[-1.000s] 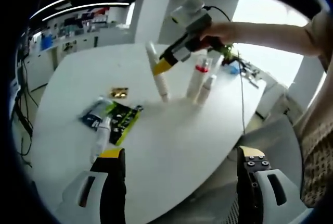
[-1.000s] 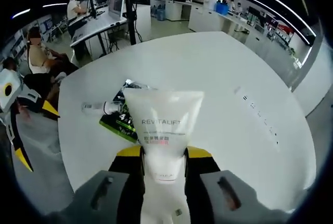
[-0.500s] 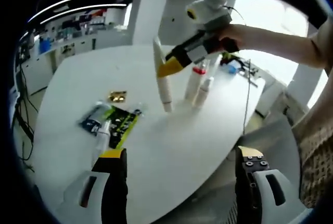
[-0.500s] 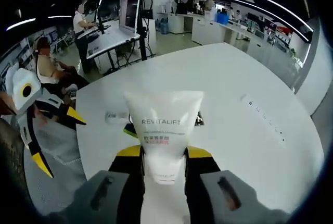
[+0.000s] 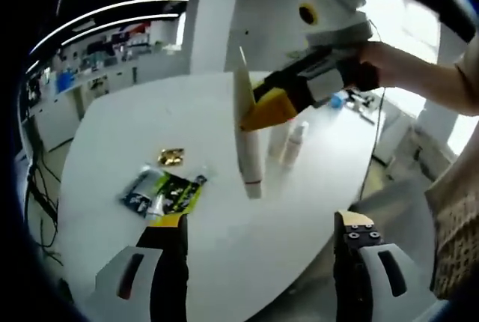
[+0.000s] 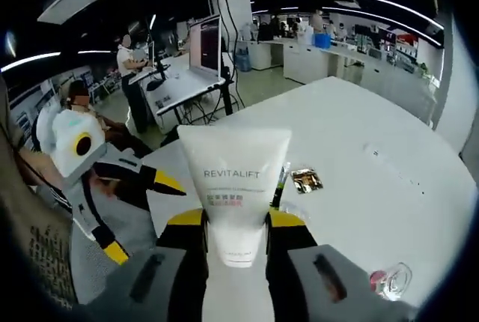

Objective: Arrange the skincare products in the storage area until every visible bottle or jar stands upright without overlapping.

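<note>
My right gripper (image 6: 236,221) is shut on a white REVITALIFT tube (image 6: 236,180), which it holds cap-down over the white table (image 6: 374,180). In the left gripper view the right gripper (image 5: 266,108) comes in from the right with the tube (image 5: 247,138) hanging above the table (image 5: 112,127). A white bottle (image 5: 296,141) stands upright just behind it, with another partly hidden beside it. A green and black packet (image 5: 166,191) lies flat with a small bottle lying on it. My left gripper (image 5: 260,219) is open and holds nothing; it also shows as the left gripper (image 6: 144,219) near the table edge.
A small gold item (image 5: 171,157) lies near the packet and appears again as the gold item (image 6: 307,180). A clear glass jar (image 6: 389,281) sits at the lower right. People sit and stand at desks (image 6: 172,75) beyond the table. A person's arm (image 5: 419,75) holds the right gripper.
The right gripper has carried the tube up and closer to the left gripper. Both cameras shifted, so the packet and gold item now sit lower in the right gripper view.
</note>
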`<state>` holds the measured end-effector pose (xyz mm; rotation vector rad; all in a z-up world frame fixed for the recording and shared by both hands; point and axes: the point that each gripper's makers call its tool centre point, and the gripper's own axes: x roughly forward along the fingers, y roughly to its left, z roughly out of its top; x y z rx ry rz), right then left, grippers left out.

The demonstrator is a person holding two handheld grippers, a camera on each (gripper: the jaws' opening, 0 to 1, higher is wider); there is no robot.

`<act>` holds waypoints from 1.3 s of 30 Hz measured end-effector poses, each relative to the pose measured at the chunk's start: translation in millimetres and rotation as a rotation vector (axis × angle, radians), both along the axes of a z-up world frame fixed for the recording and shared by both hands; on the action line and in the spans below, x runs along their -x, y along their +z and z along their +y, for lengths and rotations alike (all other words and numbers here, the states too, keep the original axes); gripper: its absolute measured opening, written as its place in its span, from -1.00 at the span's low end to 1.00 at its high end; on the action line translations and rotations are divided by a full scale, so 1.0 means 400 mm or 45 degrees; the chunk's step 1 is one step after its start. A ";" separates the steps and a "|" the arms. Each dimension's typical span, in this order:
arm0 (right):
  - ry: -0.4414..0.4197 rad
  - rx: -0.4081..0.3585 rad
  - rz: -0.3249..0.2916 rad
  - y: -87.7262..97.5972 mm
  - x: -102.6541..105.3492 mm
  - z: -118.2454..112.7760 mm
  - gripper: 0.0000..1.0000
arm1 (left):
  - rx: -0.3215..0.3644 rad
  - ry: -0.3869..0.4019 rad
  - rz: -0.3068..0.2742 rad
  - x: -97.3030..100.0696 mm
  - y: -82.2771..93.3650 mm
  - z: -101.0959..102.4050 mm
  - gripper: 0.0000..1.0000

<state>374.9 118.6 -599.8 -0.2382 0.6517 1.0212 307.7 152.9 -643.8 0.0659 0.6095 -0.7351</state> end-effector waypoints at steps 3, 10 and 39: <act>-0.034 -0.069 0.006 0.027 0.027 0.004 -0.44 | -0.008 0.010 -0.048 -0.009 0.021 -0.010 0.31; -0.085 -0.147 -0.013 0.072 0.072 0.003 -0.44 | 0.017 0.035 -0.113 -0.021 0.056 -0.040 0.05; -0.317 -0.291 -0.083 0.141 0.168 -0.066 -0.40 | 0.040 -0.132 -0.283 0.006 0.152 -0.177 -0.64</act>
